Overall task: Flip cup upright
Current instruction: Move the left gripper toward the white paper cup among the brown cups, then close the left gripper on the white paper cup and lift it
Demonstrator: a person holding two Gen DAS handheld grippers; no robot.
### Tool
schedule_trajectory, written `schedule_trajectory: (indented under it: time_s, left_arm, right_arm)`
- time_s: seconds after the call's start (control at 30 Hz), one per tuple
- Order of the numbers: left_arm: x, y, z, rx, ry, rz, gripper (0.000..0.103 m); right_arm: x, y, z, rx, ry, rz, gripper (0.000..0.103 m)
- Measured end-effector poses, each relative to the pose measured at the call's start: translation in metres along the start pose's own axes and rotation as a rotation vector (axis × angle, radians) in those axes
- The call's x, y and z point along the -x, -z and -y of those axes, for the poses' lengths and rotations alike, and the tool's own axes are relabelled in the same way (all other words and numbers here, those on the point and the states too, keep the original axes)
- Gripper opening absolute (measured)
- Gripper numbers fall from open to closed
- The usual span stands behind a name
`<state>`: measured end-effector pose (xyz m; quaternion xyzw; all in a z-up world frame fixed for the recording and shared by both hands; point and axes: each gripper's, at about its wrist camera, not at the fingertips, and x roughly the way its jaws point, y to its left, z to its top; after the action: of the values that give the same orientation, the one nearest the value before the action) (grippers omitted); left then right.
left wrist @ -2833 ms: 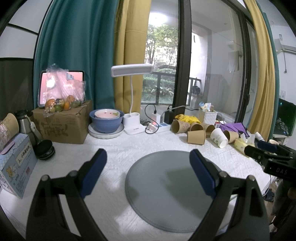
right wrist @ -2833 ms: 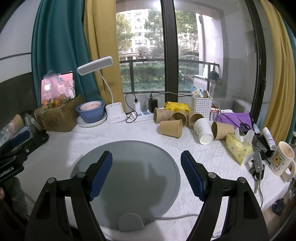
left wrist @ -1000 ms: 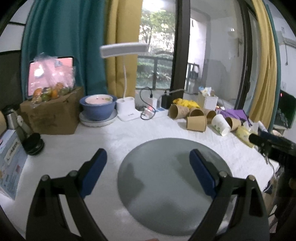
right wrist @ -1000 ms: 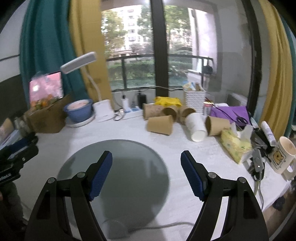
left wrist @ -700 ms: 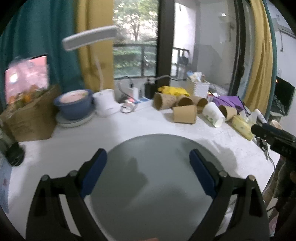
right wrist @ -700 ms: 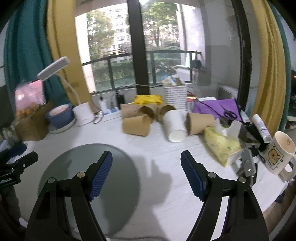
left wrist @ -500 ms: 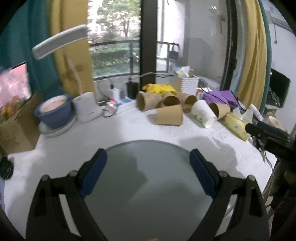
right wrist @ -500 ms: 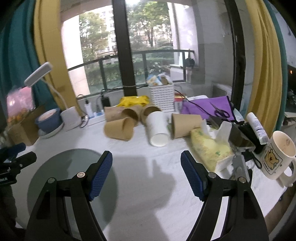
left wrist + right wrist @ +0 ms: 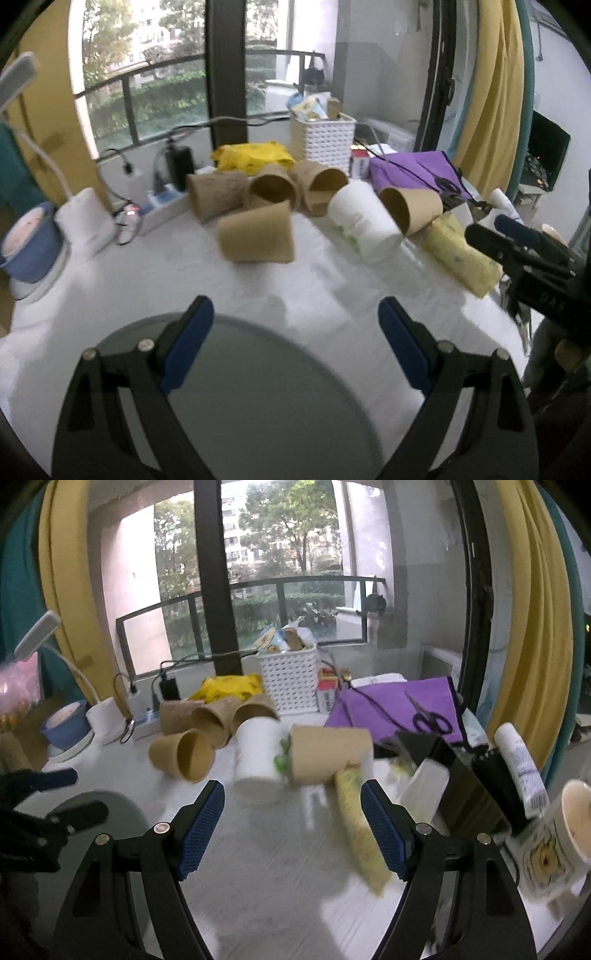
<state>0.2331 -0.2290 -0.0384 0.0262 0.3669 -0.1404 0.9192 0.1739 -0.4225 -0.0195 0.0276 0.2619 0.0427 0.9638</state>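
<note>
Several paper cups lie on their sides on the white tablecloth. In the right wrist view a white cup (image 9: 257, 760) and a brown cup (image 9: 328, 755) lie just beyond my open, empty right gripper (image 9: 291, 827), with another brown cup (image 9: 183, 756) to the left. In the left wrist view my left gripper (image 9: 295, 343) is open and empty over the grey round mat (image 9: 236, 406); a brown cup (image 9: 256, 236) and the white cup (image 9: 364, 225) lie beyond it. The right gripper also shows there (image 9: 517, 243).
A white basket (image 9: 290, 679), yellow bag (image 9: 231, 686), purple cloth with scissors (image 9: 406, 709), yellow tissue pack (image 9: 360, 823), bear mug (image 9: 565, 834) and tube (image 9: 517, 760) crowd the right. A blue bowl (image 9: 26, 240), lamp base (image 9: 85, 221) and power strip (image 9: 162, 214) stand at the left.
Both grippers have swung right and forward toward the cup pile. The cups are now closer and the grey mat has slid to the lower left. Both grippers stayed open.
</note>
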Motion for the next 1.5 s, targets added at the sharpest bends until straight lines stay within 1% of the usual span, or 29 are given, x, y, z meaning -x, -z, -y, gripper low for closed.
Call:
schedule_trajectory:
  time_s: [0.1, 0.3, 0.37, 0.5, 0.63, 0.73, 0.77, 0.8, 0.83, 1.0, 1.03, 1.07, 1.1, 1.13, 1.37, 1.5]
  left_arm:
    - [-0.021, -0.014, 0.014, -0.002, 0.02, -0.017, 0.091]
    - [-0.059, -0.038, 0.039, -0.016, 0.042, -0.033, 0.091]
    - [-0.072, -0.044, 0.046, -0.021, 0.041, -0.043, 0.091]
    - [-0.097, -0.059, 0.056, -0.018, 0.062, -0.073, 0.091]
    - [-0.118, -0.069, 0.066, -0.013, 0.083, -0.097, 0.091]
    - [-0.135, -0.072, 0.069, -0.012, 0.088, -0.141, 0.091]
    - [-0.14, -0.071, 0.067, -0.001, 0.094, -0.157, 0.088]
    - [-0.144, -0.071, 0.066, 0.005, 0.097, -0.17, 0.082]
    - [-0.148, -0.071, 0.064, 0.007, 0.102, -0.183, 0.082]
    - [-0.159, -0.071, 0.065, -0.011, 0.104, -0.208, 0.08]
    - [-0.161, -0.072, 0.066, -0.014, 0.106, -0.21, 0.078]
    - [-0.162, -0.072, 0.065, -0.012, 0.113, -0.216, 0.069]
    - [-0.164, -0.072, 0.065, -0.01, 0.118, -0.223, 0.064]
    - [-0.166, -0.071, 0.064, -0.007, 0.122, -0.23, 0.062]
    - [-0.163, -0.069, 0.058, 0.001, 0.134, -0.22, 0.06]
    - [-0.147, -0.067, 0.055, -0.002, 0.145, -0.212, 0.06]
  right_arm:
    - [-0.008, -0.01, 0.012, 0.004, 0.009, 0.021, 0.079]
    - [-0.026, -0.023, 0.031, 0.015, 0.022, 0.009, 0.079]
    - [-0.032, -0.027, 0.04, -0.001, 0.033, 0.0, 0.079]
    - [-0.038, -0.032, 0.055, -0.042, 0.055, -0.005, 0.079]
    - [-0.04, -0.034, 0.063, -0.064, 0.053, -0.001, 0.079]
    - [-0.041, -0.035, 0.068, -0.074, 0.055, 0.001, 0.079]
    - [-0.041, -0.036, 0.07, -0.078, 0.055, 0.002, 0.079]
    - [-0.041, -0.036, 0.069, -0.079, 0.056, 0.003, 0.079]
    - [-0.041, -0.037, 0.07, -0.08, 0.055, 0.003, 0.079]
    - [-0.045, -0.038, 0.067, -0.073, 0.054, 0.0, 0.079]
    - [-0.045, -0.038, 0.066, -0.074, 0.055, 0.0, 0.079]
    - [-0.045, -0.038, 0.066, -0.074, 0.058, 0.0, 0.079]
    - [-0.044, -0.039, 0.066, -0.074, 0.061, 0.0, 0.079]
    - [-0.043, -0.039, 0.065, -0.074, 0.064, 0.0, 0.079]
    - [-0.038, -0.04, 0.059, -0.065, 0.074, -0.004, 0.079]
    - [-0.033, -0.039, 0.053, -0.063, 0.076, -0.008, 0.079]
